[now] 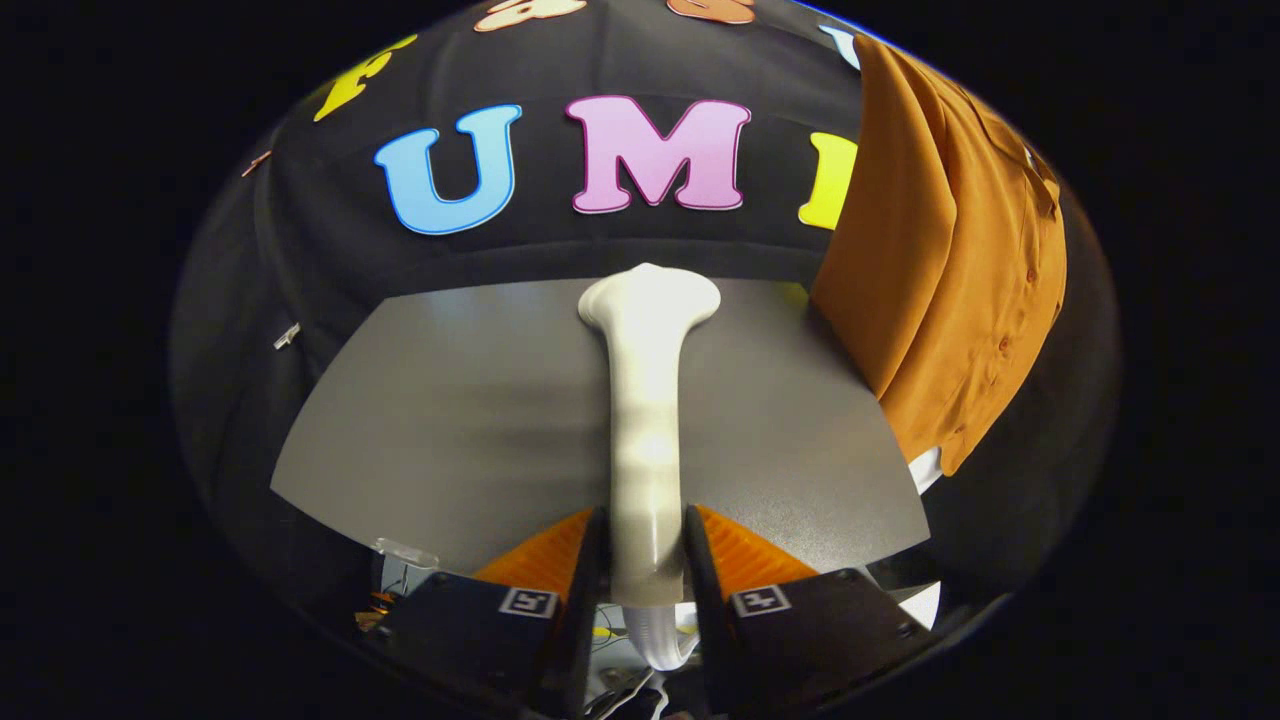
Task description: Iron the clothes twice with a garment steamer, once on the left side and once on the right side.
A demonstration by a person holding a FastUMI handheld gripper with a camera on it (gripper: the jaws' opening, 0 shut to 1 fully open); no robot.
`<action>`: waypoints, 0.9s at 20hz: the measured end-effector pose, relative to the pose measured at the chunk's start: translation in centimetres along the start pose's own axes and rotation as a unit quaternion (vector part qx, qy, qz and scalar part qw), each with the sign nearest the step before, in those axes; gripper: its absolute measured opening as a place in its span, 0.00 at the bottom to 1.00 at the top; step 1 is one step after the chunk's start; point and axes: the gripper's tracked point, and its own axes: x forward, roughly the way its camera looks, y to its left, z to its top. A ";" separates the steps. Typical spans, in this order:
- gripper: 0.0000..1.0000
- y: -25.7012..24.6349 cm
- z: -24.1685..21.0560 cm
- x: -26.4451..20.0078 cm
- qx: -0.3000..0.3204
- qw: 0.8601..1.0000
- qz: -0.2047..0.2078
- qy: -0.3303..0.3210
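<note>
A white garment steamer (646, 420) runs straight ahead from my gripper (645, 555), its flared head at the far end above the grey table (450, 420). Both fingers (590, 560) press on its handle, one on each side. A white hose leaves the handle's base below the fingers. An orange-brown buttoned shirt (940, 290) hangs to the right of the steamer, beyond the table's right edge. The steamer head is apart from the shirt, well to its left.
The grey table spreads under and ahead of the steamer, ending at the black booth wall (300, 250). A white piece (926, 468) shows under the shirt's hem. Small items and cables lie below the table's near edge.
</note>
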 end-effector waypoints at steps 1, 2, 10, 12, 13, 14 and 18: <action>0.41 0.1 0.3 0.2 0.000 1.000 0.005 -0.010; 0.33 0.0 0.4 0.2 0.005 1.000 0.010 -0.023; 0.23 -0.1 3.8 -5.7 0.022 0.986 0.037 -0.159; 0.23 -0.2 5.2 -8.8 0.026 0.976 0.050 -0.212; 0.23 -0.5 5.7 -10.3 0.024 0.970 0.054 -0.237; 0.23 -1.0 6.1 -11.9 0.019 0.963 0.053 -0.263; 0.23 -4.0 7.6 -17.5 0.007 0.933 0.057 -0.355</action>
